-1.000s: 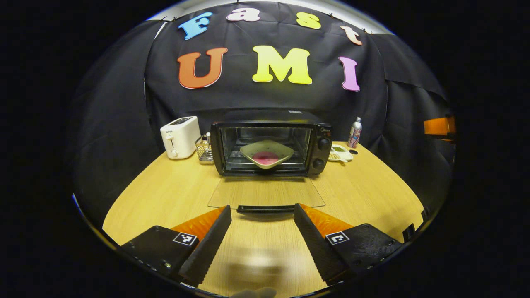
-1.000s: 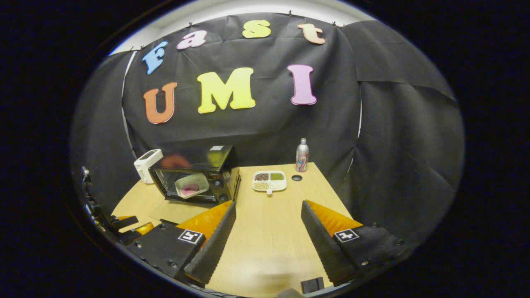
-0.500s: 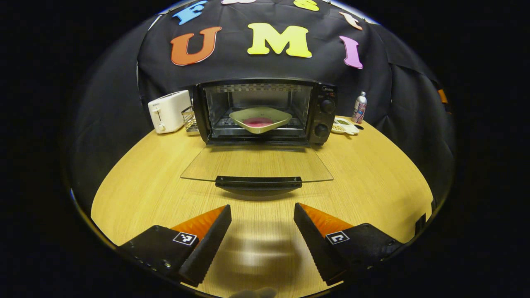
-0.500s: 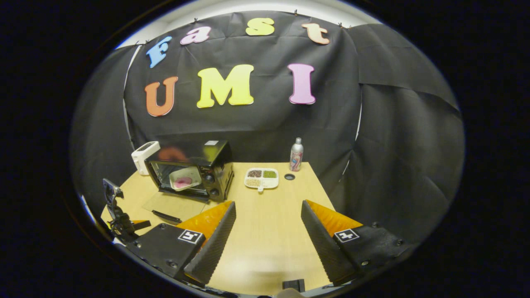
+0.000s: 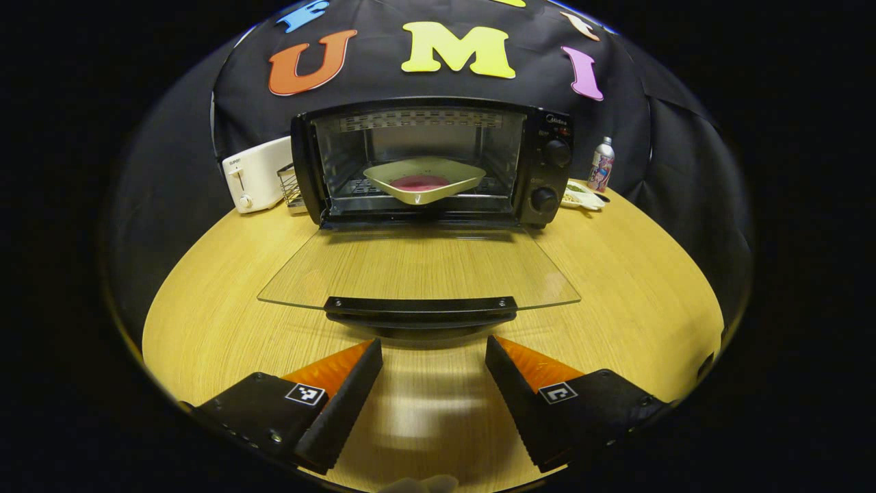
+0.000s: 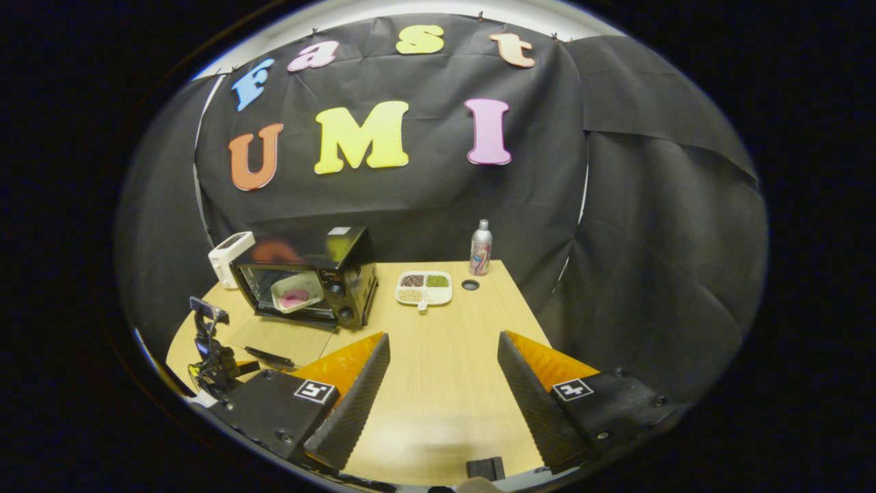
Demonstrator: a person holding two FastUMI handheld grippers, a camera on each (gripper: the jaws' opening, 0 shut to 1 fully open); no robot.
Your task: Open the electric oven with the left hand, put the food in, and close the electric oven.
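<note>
Inside oven (image 5: 431,164) sits food plate (image 5: 424,183); left claw (image 5: 434,356), right claw (image 6: 443,349) both wide open, empty.

Table (image 5: 616,274) light wood grain, slight sheen; oven door (image 5: 417,270) clear glass; bottle (image 6: 480,248) shiny metal.

Tray compartments' contents (image 6: 424,287) too small to tell, bottle label (image 5: 601,166) unreadable

Cloth-walled booth (image 6: 643,226), kitchen-appliance table (image 6: 452,383)
</note>
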